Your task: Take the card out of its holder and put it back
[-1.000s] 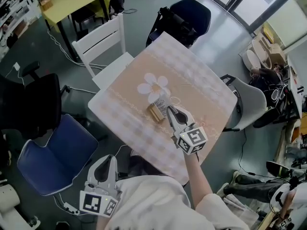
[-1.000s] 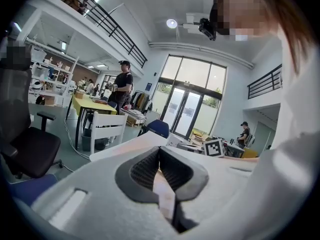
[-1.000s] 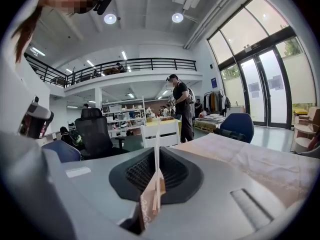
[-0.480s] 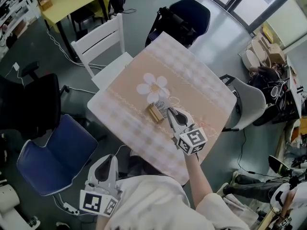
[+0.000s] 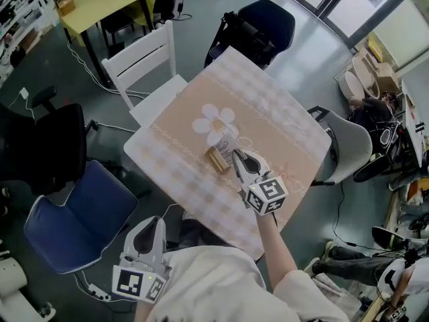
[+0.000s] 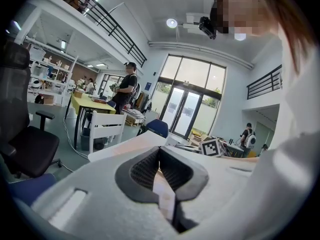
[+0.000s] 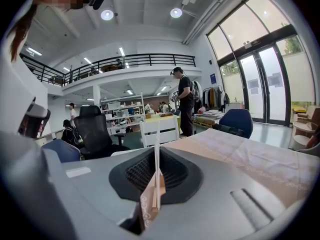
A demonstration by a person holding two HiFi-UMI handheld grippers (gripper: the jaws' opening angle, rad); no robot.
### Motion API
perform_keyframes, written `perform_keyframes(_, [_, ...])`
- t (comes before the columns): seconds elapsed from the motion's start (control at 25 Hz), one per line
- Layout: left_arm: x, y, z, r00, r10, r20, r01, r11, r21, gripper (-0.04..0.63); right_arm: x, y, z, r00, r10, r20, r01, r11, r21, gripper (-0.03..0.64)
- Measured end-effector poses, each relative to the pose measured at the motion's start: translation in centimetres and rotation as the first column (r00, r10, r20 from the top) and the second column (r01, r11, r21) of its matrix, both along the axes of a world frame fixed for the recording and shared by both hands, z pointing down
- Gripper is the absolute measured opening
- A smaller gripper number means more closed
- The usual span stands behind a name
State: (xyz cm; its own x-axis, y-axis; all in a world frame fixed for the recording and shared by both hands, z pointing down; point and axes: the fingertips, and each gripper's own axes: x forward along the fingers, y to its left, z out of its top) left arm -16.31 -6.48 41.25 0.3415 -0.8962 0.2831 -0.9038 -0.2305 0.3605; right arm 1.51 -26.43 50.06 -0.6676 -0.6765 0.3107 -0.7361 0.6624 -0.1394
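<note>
A wooden card holder (image 5: 215,158) lies on the checked tablecloth (image 5: 268,113), with a pale card (image 5: 228,146) standing at its right end. My right gripper (image 5: 236,155) reaches in from the near side and is shut on that card. In the right gripper view the card (image 7: 158,134) shows edge-on as a thin white line between the pads of the right gripper (image 7: 157,154). A tan patterned strip (image 7: 148,206) lies against it deeper in. Whether the card's foot sits in the holder I cannot tell. My left gripper (image 5: 154,223) hangs off the table by the person's body, shut and holding nothing (image 6: 159,151).
A white flower (image 5: 216,122) marks the cloth just beyond the holder. Round the table stand a white chair (image 5: 144,59), a blue chair (image 5: 77,223), a dark chair (image 5: 265,22) and a grey chair (image 5: 352,143). A yellow table (image 5: 100,2) stands far left.
</note>
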Motion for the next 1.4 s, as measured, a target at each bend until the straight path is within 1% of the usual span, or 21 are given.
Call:
perform_keyframes(0.2, [0.1,0.0,0.0,1.000,0.000,-0.002,0.000,1.000,0.001,0.002,0.2,0.1,0.0,1.000,0.013,-0.003,-0.013,1.000,-0.021,0.015])
perform_keyframes(0.56, [0.1,0.0,0.0,1.000,0.001,-0.003,-0.001,1.000,0.002,0.002,-0.1,0.1,0.7,0.999,-0.003,-0.035,0.002,0.999,-0.036,0.015])
perform_keyframes(1.4, [0.3,-0.2,0.0,1.000,0.000,0.000,0.000,1.000,0.001,0.002,-0.3,0.1,2.6,0.999,-0.008,-0.039,0.006,0.998,-0.058,0.015])
